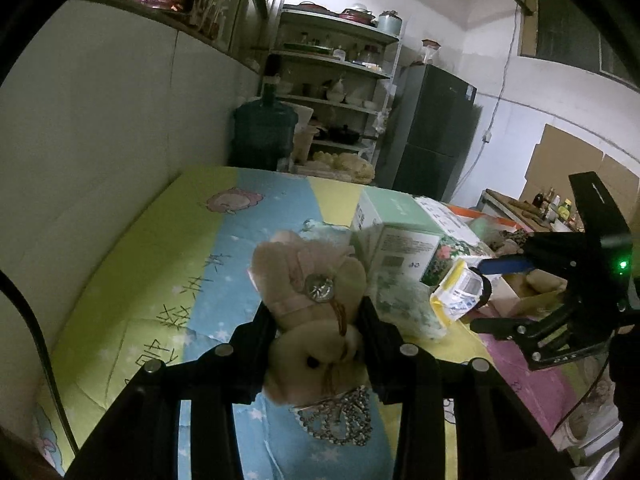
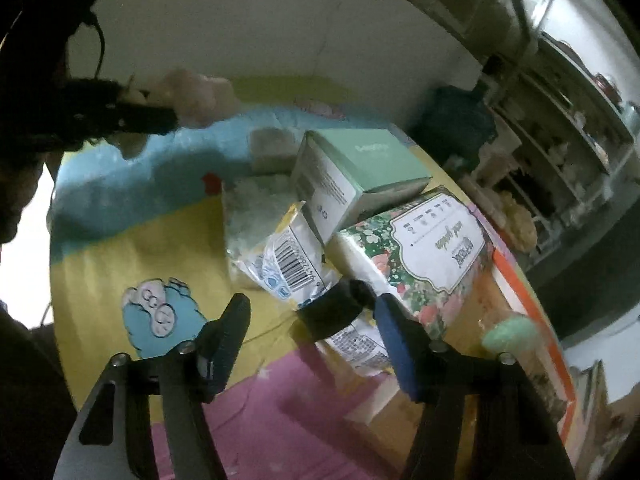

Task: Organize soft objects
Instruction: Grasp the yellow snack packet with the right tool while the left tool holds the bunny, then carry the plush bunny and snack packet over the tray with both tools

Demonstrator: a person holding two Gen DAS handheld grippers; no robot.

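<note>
A beige teddy bear (image 1: 304,292) with a rhinestone brooch hangs just above the bed, and my left gripper (image 1: 316,312) is shut on its body. In the right wrist view that same left gripper (image 2: 152,116) shows blurred at the upper left, with the bear (image 2: 192,92) in it. A yellow-and-white packet (image 2: 288,256) with a barcode and a black band (image 2: 340,308) lies against the boxes. My right gripper (image 2: 310,308) is open around the packet's lower end; its blue finger (image 2: 392,332) is next to the packet and its black finger (image 2: 228,328) stands apart. The right gripper (image 1: 492,296) also shows at the right edge of the left wrist view.
The bed has a cartoon sheet (image 2: 140,240). On it are a green box (image 2: 360,160), a floral pack (image 2: 432,240), a pale tissue pack (image 2: 260,200) and an open cardboard box (image 2: 500,320). A rhinestone tiara (image 1: 340,420) lies under the bear. A water jug (image 1: 264,128), shelves (image 1: 340,68) and a fridge (image 1: 432,136) stand beyond.
</note>
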